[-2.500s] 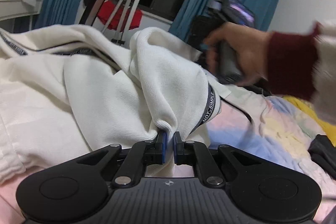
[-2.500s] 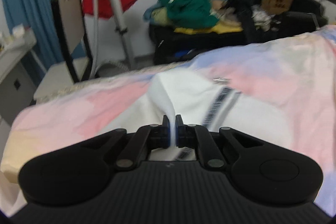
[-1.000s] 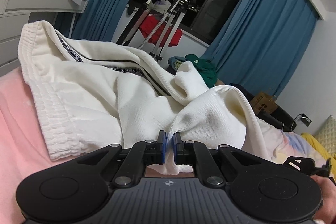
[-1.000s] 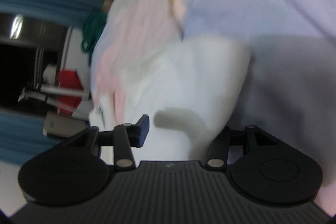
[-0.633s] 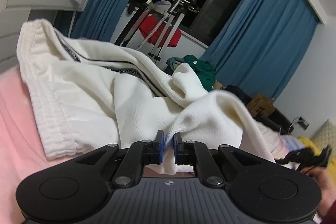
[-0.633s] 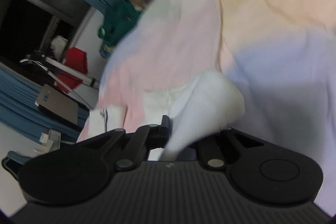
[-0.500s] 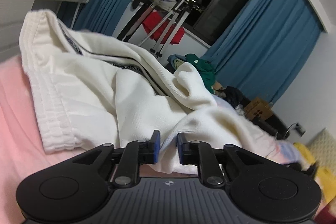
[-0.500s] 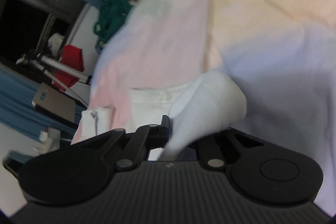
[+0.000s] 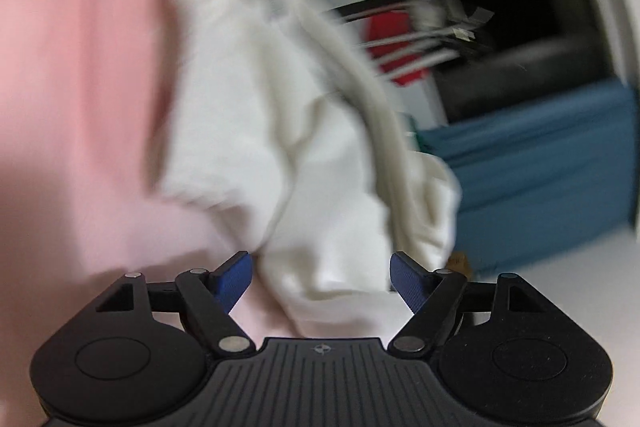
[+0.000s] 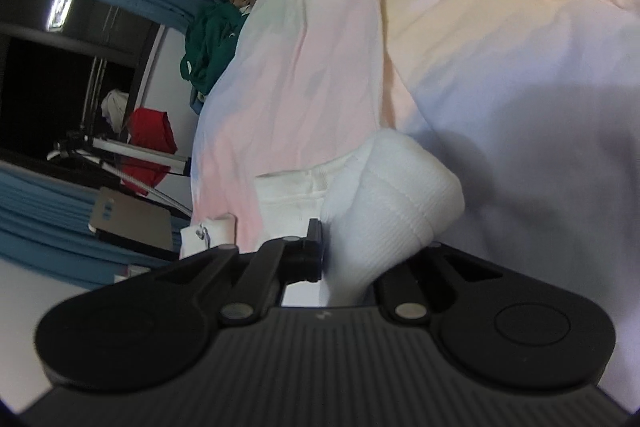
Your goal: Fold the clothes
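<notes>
On the bed [image 10: 500, 27] lies the white garment [image 9: 256, 131], smeared by blur in the left view. Left gripper [image 9: 321, 277] gapes wide, gripping nothing. Right gripper [image 10: 352, 259] pinches a ribbed cuff [image 10: 396, 199], which hides its right finger.

Bed [image 10: 320, 75]: your surface, under a pastel pink, yellow and lilac cover, wrinkled.
Garment [image 9: 280, 131]: your white clothing lies bunched on the cover's pink part [image 9: 72, 87].
</notes>
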Motion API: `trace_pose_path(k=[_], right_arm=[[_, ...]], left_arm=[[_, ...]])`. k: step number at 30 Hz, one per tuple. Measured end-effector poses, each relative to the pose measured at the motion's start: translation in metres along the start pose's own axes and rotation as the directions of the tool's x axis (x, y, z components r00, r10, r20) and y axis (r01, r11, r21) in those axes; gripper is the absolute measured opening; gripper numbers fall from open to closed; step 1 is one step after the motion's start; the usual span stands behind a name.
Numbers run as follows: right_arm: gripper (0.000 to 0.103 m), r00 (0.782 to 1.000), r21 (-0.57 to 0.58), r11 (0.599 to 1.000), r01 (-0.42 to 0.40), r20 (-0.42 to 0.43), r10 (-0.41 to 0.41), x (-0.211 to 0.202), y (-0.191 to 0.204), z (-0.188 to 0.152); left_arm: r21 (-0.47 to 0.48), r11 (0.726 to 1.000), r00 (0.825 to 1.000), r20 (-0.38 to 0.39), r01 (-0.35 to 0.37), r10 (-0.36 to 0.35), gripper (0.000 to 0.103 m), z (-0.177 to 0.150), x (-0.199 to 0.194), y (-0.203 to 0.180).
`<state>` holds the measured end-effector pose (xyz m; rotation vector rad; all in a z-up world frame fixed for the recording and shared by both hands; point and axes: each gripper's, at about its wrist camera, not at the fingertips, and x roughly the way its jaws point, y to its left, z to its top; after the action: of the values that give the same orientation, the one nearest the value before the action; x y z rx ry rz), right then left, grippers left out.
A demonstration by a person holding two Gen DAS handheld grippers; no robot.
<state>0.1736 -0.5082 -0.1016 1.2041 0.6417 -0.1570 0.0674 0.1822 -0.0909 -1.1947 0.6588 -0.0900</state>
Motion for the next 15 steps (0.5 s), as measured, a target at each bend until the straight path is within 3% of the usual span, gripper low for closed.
trace_pose_path(k=[3, 7, 10, 15], right_arm=[[0.010, 0.999, -0.050, 0.998, -0.024, 0.021, 0.025, -0.004, 0.010, -0.001], [0.009, 0.993, -0.109, 0.991, -0.071, 0.083, 0.081, -0.015, 0.027, 0.000], [0.009, 0.984, -0.138, 0.988, -0.071, 0.154, 0.092, -0.029, 0.034, 0.007], [0.009, 0.941, -0.093, 0.995, -0.022, 0.334, 0.052, -0.061, 0.019, 0.029]], left_arm=[[-0.095, 0.995, 0.999, -0.039, 0.020, -0.024, 0.077, 0.004, 0.010, 0.013], [-0.132, 0.991, 0.999, -0.004, 0.039, -0.039, 0.078, 0.007, 0.014, 0.017], [-0.163, 0.986, 0.999, -0.025, 0.020, -0.024, 0.078, 0.013, 0.023, 0.024], [-0.202, 0.979, 1.000, -0.008, 0.010, -0.012, 0.078, 0.015, 0.029, 0.030]])
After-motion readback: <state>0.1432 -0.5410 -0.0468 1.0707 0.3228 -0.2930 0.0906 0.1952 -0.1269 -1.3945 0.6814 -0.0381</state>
